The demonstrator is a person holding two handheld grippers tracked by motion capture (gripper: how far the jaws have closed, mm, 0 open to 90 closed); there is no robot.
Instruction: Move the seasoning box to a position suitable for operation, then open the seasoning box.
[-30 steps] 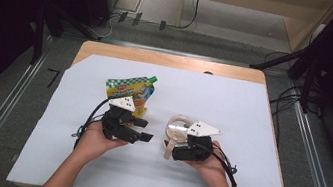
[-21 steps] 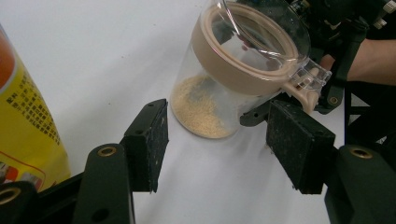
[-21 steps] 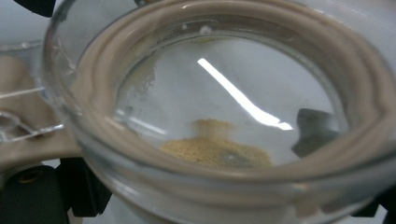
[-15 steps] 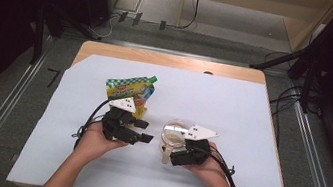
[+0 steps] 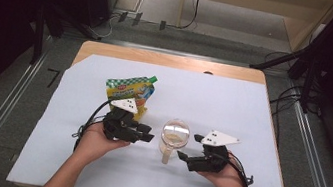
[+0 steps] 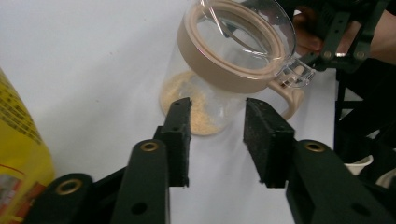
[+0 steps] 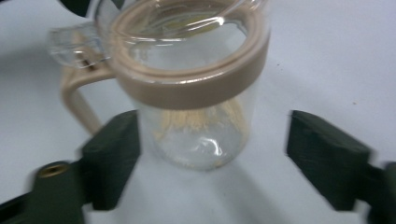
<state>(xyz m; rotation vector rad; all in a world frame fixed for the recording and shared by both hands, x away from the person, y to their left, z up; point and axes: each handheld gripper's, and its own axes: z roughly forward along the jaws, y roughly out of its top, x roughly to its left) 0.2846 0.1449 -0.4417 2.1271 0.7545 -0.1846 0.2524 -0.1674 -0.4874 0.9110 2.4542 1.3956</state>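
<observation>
Right claw [image 5: 187, 146] off jar [image 5: 174, 136]

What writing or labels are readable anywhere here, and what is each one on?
No text can be read.
Yellow and green pouch: a red logo patch and print on its face, too small and blurred to read.
Grey plates on the grippers: small black dots, no letters.
Clear jar: no label to be seen.

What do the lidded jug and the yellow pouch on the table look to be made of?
Jug: clear glass or hard plastic; the grainy contents show through and the wall glints.
Its rim band and handle: matte beige plastic, by the look.
Pouch: flexible printed film, glossy, creased, with a green cap.
</observation>
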